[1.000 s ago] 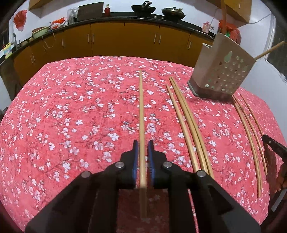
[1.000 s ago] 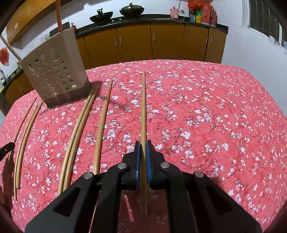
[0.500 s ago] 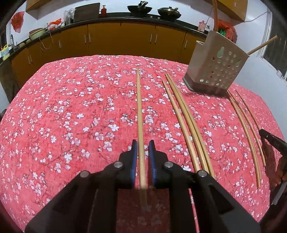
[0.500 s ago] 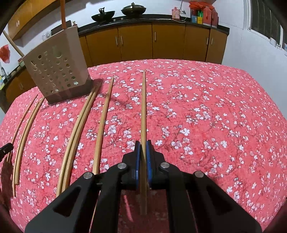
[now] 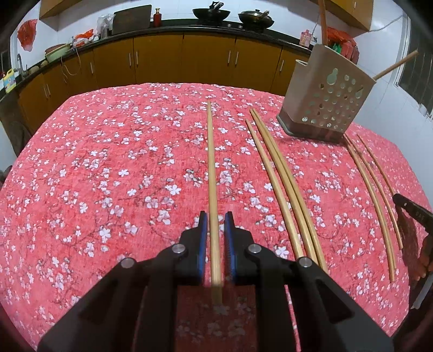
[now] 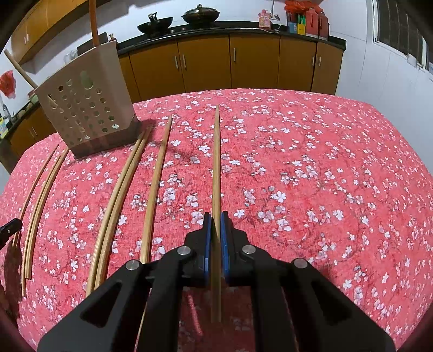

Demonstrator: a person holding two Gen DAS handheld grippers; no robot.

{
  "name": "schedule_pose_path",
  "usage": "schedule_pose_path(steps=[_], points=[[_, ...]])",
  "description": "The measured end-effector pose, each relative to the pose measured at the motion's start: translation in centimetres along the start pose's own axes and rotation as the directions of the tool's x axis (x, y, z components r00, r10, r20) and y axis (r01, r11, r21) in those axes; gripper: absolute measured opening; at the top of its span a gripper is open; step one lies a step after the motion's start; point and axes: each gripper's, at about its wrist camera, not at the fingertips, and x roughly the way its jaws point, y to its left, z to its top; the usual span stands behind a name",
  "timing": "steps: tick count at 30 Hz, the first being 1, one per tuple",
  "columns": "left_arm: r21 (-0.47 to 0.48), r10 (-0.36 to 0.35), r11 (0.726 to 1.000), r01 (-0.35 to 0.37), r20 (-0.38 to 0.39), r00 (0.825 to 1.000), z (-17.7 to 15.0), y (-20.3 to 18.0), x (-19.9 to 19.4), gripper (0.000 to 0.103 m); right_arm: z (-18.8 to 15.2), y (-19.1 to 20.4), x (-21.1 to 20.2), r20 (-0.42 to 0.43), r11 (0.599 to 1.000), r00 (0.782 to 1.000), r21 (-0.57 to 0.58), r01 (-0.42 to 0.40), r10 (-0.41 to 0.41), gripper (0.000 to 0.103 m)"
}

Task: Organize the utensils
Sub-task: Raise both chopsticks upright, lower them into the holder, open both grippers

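Chopsticks are the job here: one long bamboo chopstick (image 5: 211,173) sits between the left gripper (image 5: 215,224) fingers with slim gaps either side, so whether they pinch it I cannot tell; the right gripper (image 6: 215,224) fingers pinch another chopstick (image 6: 216,168). More loose chopsticks (image 5: 281,178) lie beside the fingers on the floral cloth table (image 5: 108,168). Ahead stands a perforated beige holder (image 5: 324,103) (plastic, boxy). Smooth, thin sticks could pivot or slip from a loose, end-on hold.

Brown cabinets (image 5: 184,59) under a dark countertop (image 6: 232,25) line the white back wall (image 6: 360,67); two woks (image 5: 211,12) sit there, and what looks like a window (image 6: 397,29) stands right.
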Motion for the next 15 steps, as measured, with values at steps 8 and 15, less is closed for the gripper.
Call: schedule_pose_path(steps=[8,15], points=[[-0.012,0.008,1.0,-0.008,-0.019,1.0,0.2,0.5,-0.3,0.008,-0.1,-0.2,-1.0,0.031,1.0,0.999,0.02,-0.013,0.013,0.007],[0.013,-0.012,1.0,0.011,0.086,0.996,2.1,0.7,-4.7,0.008,1.3,-0.9,-5.8,0.173,0.999,0.984,0.023,-0.049,0.044,0.007]])
